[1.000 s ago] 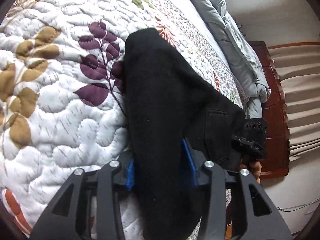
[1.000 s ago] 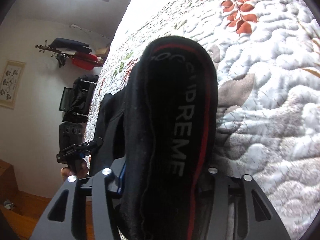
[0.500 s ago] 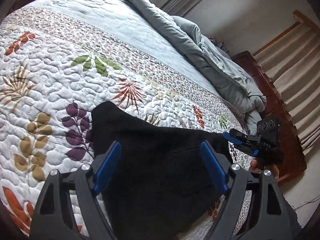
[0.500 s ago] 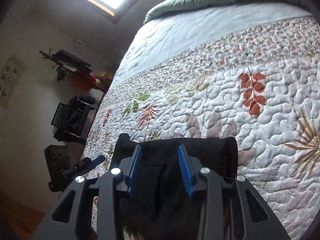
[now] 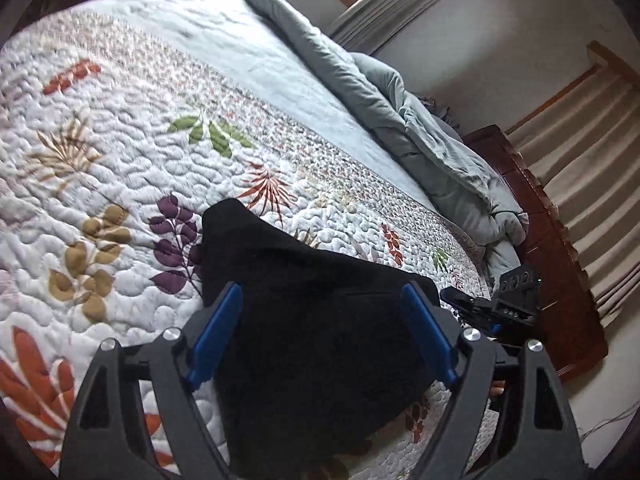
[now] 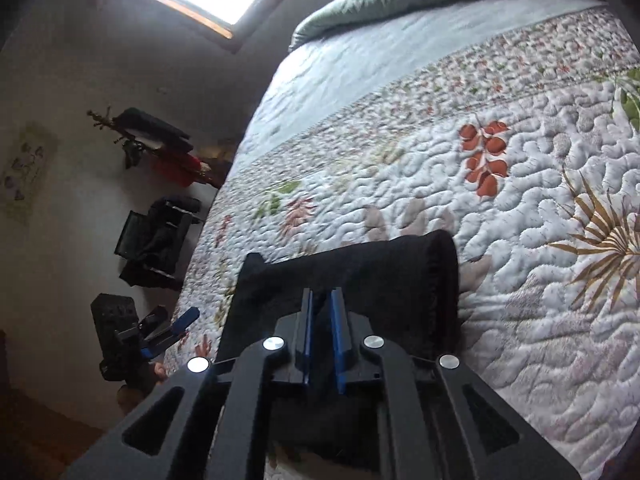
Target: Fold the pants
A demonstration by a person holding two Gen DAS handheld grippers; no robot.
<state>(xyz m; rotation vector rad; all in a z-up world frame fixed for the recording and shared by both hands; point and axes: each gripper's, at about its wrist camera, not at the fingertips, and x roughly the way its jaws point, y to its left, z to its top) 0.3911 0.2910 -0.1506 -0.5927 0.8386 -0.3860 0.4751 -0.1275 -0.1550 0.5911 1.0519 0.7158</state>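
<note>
Black pants point(image 5: 320, 320) lie on quilt point(image 5: 120, 152) beside rumpled duvet point(image 5: 420, 140).

Black pants point(image 5: 320, 320) are seen on a white quilt point(image 5: 120, 120) stitched with purple, mustard, orange and green leaves. Blue pads point(image 5: 216, 332) are shown on black gripper frames. A pale grey-blue duvet point(image 5: 420, 140) is bunched at the quilt's far edge.

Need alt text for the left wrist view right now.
The open left gripper hovers over folded black pants lying on a floral quilt. The right gripper shows at the pants' right edge, with a rumpled grey-blue comforter beyond.
</note>
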